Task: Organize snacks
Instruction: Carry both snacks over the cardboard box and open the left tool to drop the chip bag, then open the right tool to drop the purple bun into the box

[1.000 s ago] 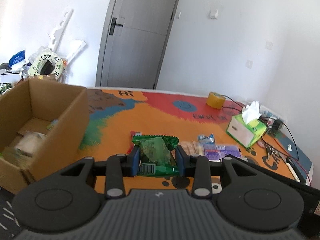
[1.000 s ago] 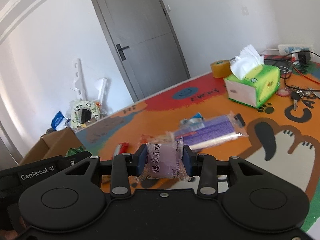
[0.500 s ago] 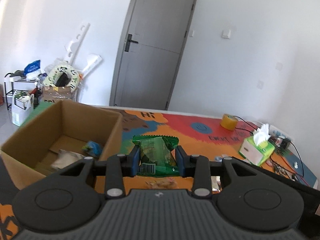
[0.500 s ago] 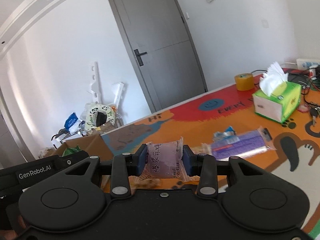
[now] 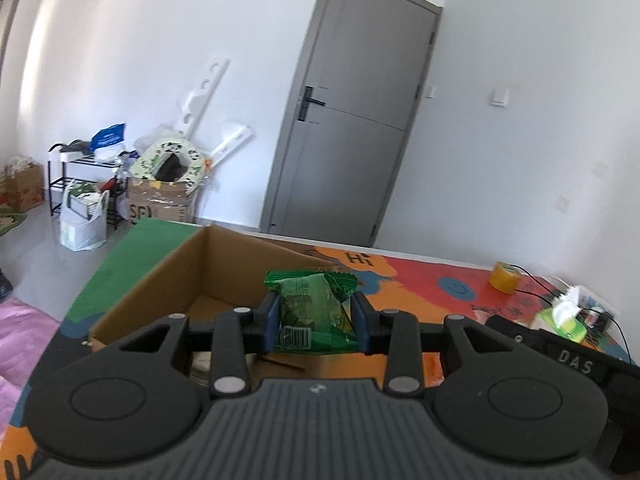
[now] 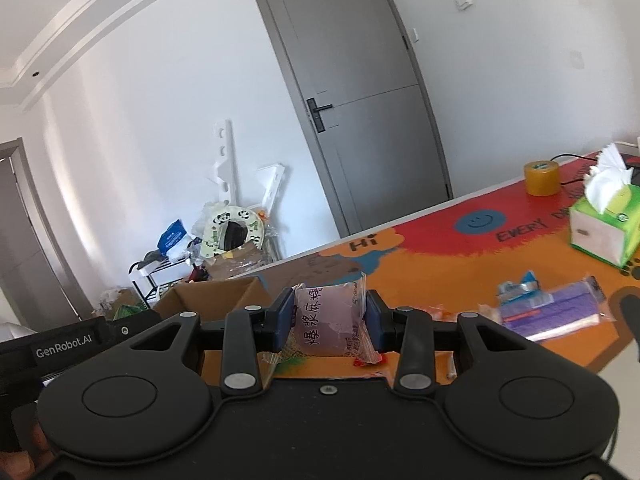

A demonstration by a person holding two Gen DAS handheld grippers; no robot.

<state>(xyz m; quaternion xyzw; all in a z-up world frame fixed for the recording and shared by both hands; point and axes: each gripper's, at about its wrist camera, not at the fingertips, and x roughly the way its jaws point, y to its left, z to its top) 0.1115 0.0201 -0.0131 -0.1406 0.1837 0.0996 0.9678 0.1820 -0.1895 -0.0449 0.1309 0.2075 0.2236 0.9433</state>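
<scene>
My left gripper (image 5: 316, 318) is shut on a green snack packet (image 5: 314, 308) and holds it over the open cardboard box (image 5: 168, 272), whose inside is mostly hidden by the gripper. My right gripper (image 6: 330, 322) is shut on a pink snack packet (image 6: 330, 318) with Chinese lettering, above the colourful table mat (image 6: 440, 268). The box also shows in the right wrist view (image 6: 212, 300) to the left. A purple packet (image 6: 556, 314) and a small blue packet (image 6: 518, 290) lie on the mat at right.
A green tissue box (image 6: 604, 224) and a yellow tape roll (image 6: 542, 178) stand at the far right of the table. Cables lie beyond them. A grey door (image 5: 348, 136) and floor clutter (image 5: 160, 184) are behind the table.
Both grippers have risen and swung left towards the box, each still holding its packet. The left gripper now hangs over the box opening.
</scene>
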